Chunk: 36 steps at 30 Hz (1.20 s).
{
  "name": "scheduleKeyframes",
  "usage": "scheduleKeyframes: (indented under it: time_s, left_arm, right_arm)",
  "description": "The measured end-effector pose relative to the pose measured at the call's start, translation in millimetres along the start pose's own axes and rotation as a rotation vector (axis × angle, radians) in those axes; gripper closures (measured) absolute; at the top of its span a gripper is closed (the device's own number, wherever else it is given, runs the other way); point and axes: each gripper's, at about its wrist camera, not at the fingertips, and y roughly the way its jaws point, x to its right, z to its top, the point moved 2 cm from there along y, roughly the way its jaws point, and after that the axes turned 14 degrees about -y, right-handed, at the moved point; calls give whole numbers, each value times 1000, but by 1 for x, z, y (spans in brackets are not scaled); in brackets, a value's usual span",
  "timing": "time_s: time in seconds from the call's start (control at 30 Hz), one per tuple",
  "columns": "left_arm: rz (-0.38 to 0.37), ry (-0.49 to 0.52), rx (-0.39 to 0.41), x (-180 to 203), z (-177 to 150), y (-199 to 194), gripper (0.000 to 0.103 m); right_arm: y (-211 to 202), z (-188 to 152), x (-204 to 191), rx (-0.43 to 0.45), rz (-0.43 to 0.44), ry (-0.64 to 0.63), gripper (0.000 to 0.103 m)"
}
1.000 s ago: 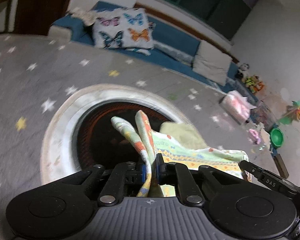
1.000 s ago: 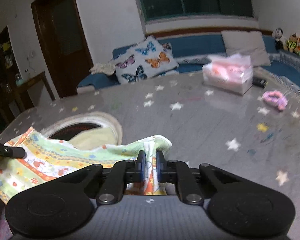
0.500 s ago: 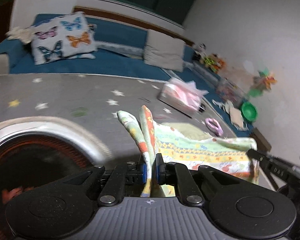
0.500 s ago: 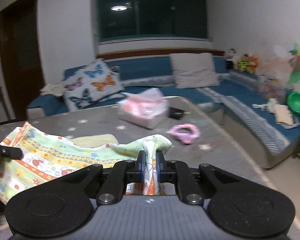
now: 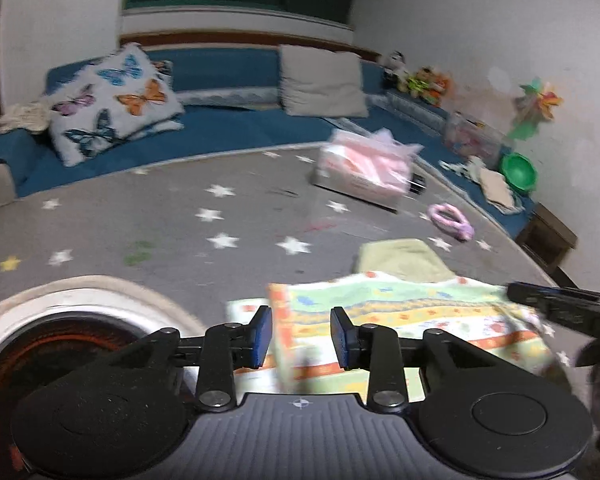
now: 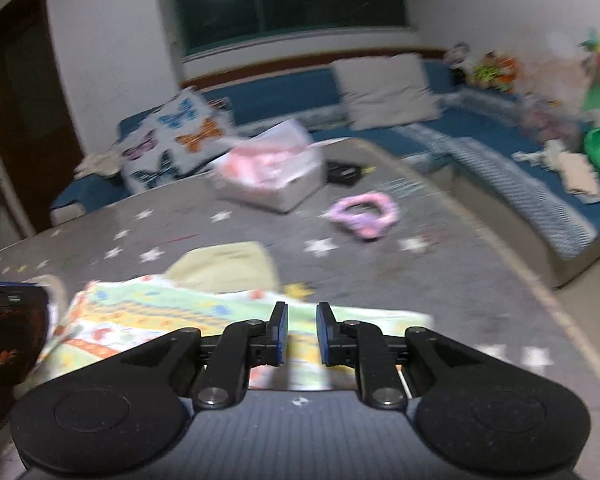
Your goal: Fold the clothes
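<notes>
A patterned garment in green, yellow and orange lies flat on the grey star-print table. In the left wrist view its left edge is folded over under my left gripper. That gripper's jaws are opening, with the cloth edge in the gap and the pads off it. My right gripper hangs over the garment at its right edge. Its jaws are opening too, a narrow gap between them and the cloth lying below. A folded pale yellow-green cloth sits just beyond the garment.
A round heater opening is set in the table at the left. A box of pink tissue and a pink ring lie farther back. The table edge curves past on the right, with a blue sofa beyond it.
Both grippers carried the garment to the right, away from the heater opening, and laid it down. Both jaws, shut on cloth edges before, have parted and the cloth has dropped flat.
</notes>
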Motion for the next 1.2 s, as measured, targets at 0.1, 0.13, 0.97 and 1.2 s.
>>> scheduleKeyframes:
  time_s: [0.1, 0.13, 0.97, 1.2]
  left_arm:
    - [-37, 28, -21, 14, 0, 16, 74]
    - [-51, 31, -27, 18, 1, 21, 74]
    - [-14, 73, -35, 12, -42, 11, 69]
    - [22, 78, -7, 6, -61, -7, 53]
  right_arm:
    - [16, 4, -12, -10, 32, -18, 88]
    - [21, 6, -16, -14, 40, -20, 88]
    - [-43, -55, 3, -22, -28, 9, 73]
    - [-67, -58, -24, 21, -27, -55, 62]
